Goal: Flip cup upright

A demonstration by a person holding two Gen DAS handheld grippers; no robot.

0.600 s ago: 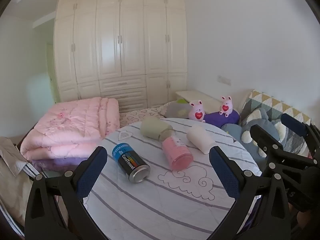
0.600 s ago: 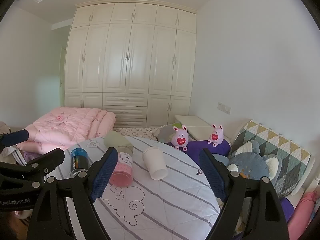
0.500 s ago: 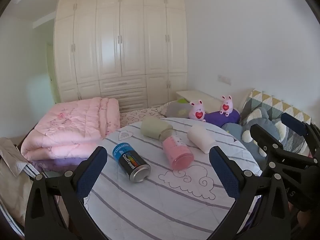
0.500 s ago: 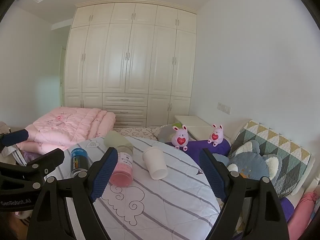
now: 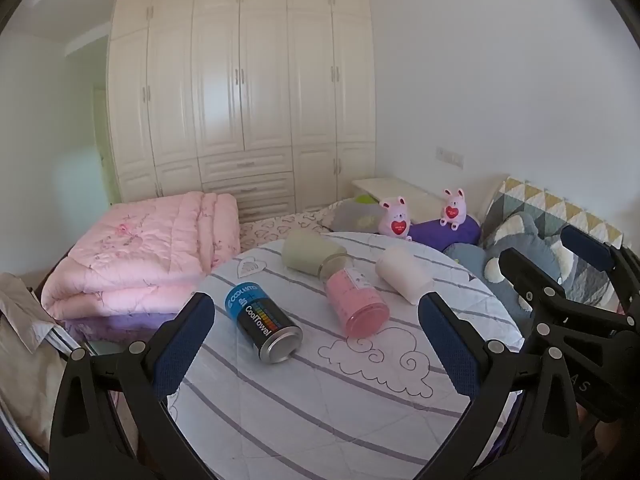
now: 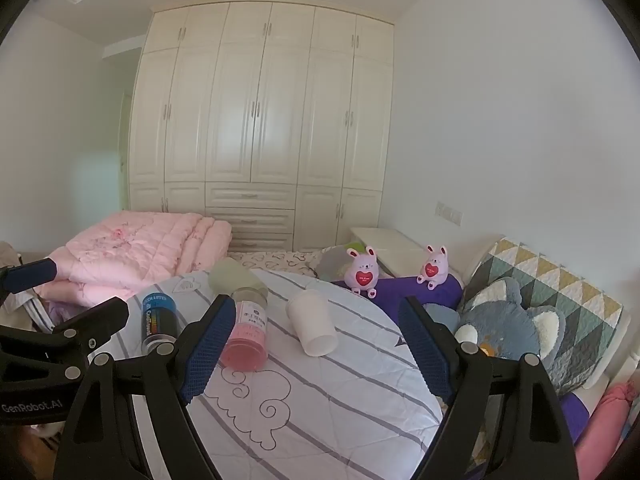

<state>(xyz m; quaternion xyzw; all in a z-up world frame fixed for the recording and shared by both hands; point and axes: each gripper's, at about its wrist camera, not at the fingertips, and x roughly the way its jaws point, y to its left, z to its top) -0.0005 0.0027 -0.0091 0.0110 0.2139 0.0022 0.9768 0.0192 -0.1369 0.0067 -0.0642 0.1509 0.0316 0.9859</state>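
Observation:
Several containers lie on their sides on a round table [image 5: 320, 400] with a striped white cloth. A white cup [image 5: 404, 274] [image 6: 312, 322] lies at the right, a pink cup [image 5: 356, 300] [image 6: 246, 336] in the middle, a pale green cup [image 5: 310, 254] [image 6: 234, 276] behind it, and a black and blue can [image 5: 262, 322] [image 6: 158, 316] at the left. My left gripper [image 5: 316, 344] is open and empty, above the table's near part. My right gripper [image 6: 312, 348] is open and empty, held short of the white cup.
A folded pink quilt [image 5: 144, 248] lies on the bed at the left. Two pink plush rabbits [image 5: 396, 220], a purple cushion [image 5: 444, 232] and a grey plush toy [image 6: 512, 328] sit beyond the table at the right. White wardrobes [image 5: 240, 80] fill the back wall.
Almost nothing has changed. Both grippers stay open and nearly still, and the cups and the can lie where they were.

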